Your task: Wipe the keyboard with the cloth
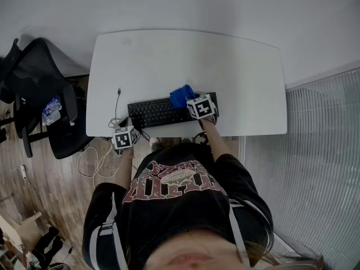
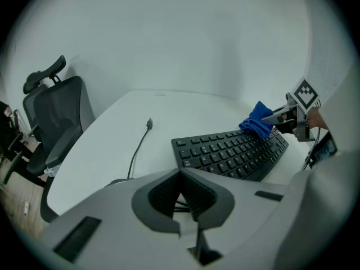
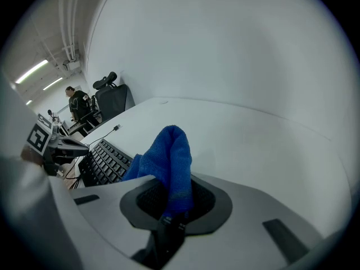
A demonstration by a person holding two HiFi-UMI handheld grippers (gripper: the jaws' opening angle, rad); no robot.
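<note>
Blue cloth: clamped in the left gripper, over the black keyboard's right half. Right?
No. The blue terry cloth is clamped in the right gripper, as the right gripper view shows; the left gripper is shut, empty. It is over the black keyboard's right half.

White worktop (image 1: pixel 169 55) against plain white wall (image 1: pixel 197 4), black office chair (image 1: pixel 39 89) on wood floor (image 1: pixel 50 190) at left, ribbed partition (image 1: pixel 326 151) right, ceiling strip lights (image 3: pixel 34 72).

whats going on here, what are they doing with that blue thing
A person at a white desk holds a gripper in each hand. The right gripper is shut on a blue cloth, at the right end of the black keyboard. The left gripper is shut and empty, by the desk's front edge.
</note>
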